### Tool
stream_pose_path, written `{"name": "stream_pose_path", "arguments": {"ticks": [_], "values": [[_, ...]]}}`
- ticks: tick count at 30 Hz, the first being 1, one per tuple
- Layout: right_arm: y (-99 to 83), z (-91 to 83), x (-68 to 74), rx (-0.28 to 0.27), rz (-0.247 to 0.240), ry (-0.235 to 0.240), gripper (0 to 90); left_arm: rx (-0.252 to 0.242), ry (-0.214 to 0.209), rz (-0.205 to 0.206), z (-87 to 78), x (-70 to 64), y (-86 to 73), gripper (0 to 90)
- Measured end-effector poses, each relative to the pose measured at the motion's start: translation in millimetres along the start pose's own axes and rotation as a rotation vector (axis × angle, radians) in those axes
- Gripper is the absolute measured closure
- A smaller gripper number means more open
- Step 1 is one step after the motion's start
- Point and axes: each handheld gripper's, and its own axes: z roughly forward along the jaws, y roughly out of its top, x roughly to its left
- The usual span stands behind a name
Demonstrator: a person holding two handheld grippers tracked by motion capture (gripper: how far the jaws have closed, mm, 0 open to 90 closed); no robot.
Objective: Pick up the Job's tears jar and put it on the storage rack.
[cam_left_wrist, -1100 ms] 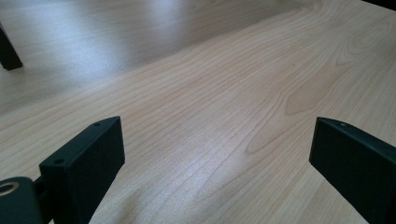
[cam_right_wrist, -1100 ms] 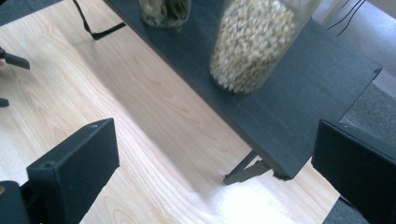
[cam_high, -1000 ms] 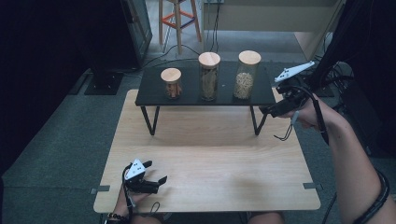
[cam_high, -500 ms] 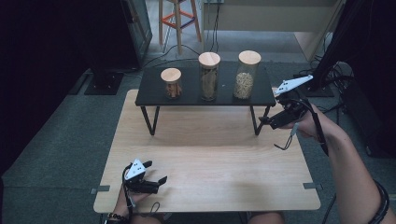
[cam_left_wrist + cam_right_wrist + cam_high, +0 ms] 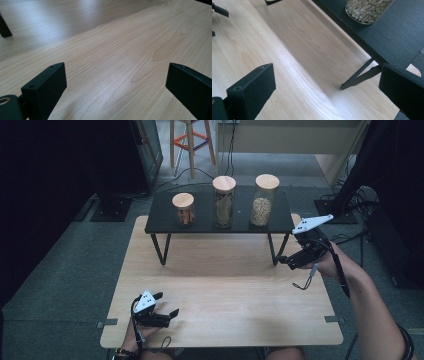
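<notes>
Now right claw [image 5: 289,261], wide open & empty, sits below-right of bean jar [image 5: 264,200] on shelf [image 5: 200,222].

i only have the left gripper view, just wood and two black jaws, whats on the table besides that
Observer: The high view shows a low black shelf at the table's far side with three lidded jars standing on it.
Operator: where's the other gripper
Observer: The right gripper hangs near the shelf's right front leg, over the wooden table.
Operator: is it holding anything
Observer: No. In the right gripper view its jaws stand wide apart with nothing between them.
Operator: which jar is closest to it
Observer: The right jar, filled with pale grains; its base shows at the top of the right gripper view.
</notes>
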Motion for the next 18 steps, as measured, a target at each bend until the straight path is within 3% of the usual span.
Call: {"name": "stream_pose_path", "arguments": {"ticks": [18], "values": [[-24.7,10.9,19.1,-0.001,-0.025,-0.023,0.8,-0.002,-0.006,-0.001,-0.2,1.1,-0.3,3.4]]}}
